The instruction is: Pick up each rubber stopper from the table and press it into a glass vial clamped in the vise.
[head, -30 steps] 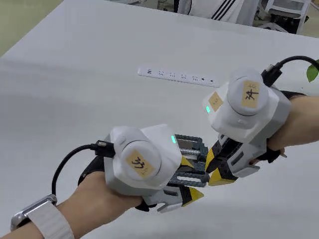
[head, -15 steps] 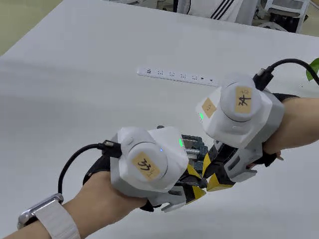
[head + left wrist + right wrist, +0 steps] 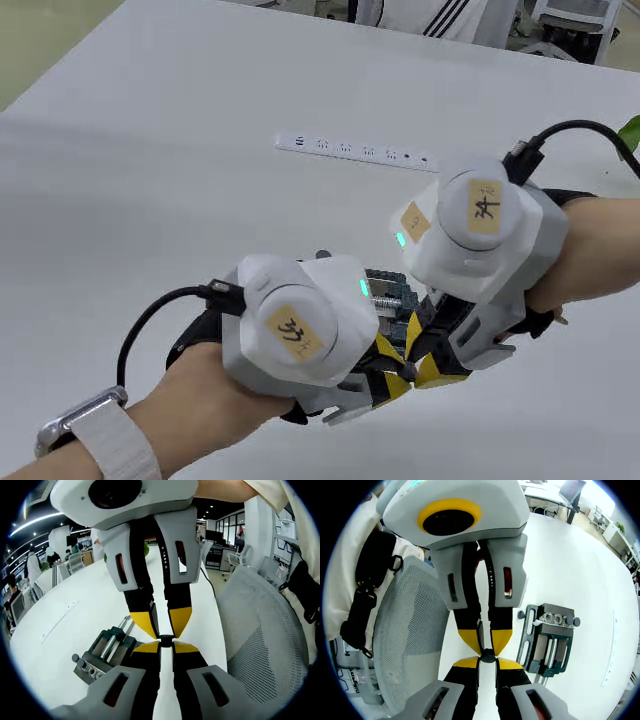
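— Rubber stopper (image 3: 165, 640) pinched tip to tip: in left gripper (image 3: 167, 649) jaws, in right gripper (image 3: 488, 664) jaws too, both nearly closed, near the vise (image 3: 547, 640).
— Could pop free on uneven release; then lost, short of the vial (image 3: 551, 617).

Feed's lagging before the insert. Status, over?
Left gripper and right gripper tip to tip, fingers nearly closed. Rubber stopper between the tips; holder unclear. Vise with vials alongside, nothing seen between.
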`<state>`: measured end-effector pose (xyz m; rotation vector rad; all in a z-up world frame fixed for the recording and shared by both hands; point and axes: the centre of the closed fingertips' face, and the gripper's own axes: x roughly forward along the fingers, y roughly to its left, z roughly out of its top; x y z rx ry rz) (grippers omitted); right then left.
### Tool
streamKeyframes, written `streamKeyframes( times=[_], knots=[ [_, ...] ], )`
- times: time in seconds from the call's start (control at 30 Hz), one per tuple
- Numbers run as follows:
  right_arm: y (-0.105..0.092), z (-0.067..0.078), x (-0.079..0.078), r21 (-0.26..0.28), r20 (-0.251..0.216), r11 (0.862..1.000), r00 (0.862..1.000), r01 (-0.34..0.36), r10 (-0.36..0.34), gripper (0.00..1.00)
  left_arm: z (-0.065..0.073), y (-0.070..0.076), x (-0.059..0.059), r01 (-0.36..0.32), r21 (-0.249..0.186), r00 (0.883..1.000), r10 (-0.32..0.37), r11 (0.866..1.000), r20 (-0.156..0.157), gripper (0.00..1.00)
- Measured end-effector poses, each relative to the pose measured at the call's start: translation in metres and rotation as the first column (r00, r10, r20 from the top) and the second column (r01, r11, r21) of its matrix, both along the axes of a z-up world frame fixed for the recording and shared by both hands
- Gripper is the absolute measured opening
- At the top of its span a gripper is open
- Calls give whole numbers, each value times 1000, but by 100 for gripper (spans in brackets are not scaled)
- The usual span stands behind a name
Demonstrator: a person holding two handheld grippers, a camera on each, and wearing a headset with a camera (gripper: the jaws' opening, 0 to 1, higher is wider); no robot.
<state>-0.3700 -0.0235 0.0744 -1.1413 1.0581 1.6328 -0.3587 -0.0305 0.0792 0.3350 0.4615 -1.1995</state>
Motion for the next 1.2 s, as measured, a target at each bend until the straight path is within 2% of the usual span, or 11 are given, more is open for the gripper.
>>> streamKeyframes(
  times=[0.4,0.87,1.0,1.1,1.2],
  knots=[
    [3,-1,-2,6,-6,1000,1000,1,-1,6,1,1,-3,0,-4,1000,0,1000,-6,4],
    [3,4,-4,30,-16,999,1000,-13,14,7,5,2,-6,-1,-23,1000,2,1000,16,3],
    [6,10,7,74,9,997,1000,19,-19,15,5,4,-4,-17,-31,1000,18,999,21,3],
    [8,16,10,113,-8,992,999,52,-51,16,7,7,-2,-39,-47,999,41,998,22,3],
    [9,22,12,152,-4,987,999,50,-50,16,10,9,2,-68,-75,997,70,995,17,3]
  ],
)
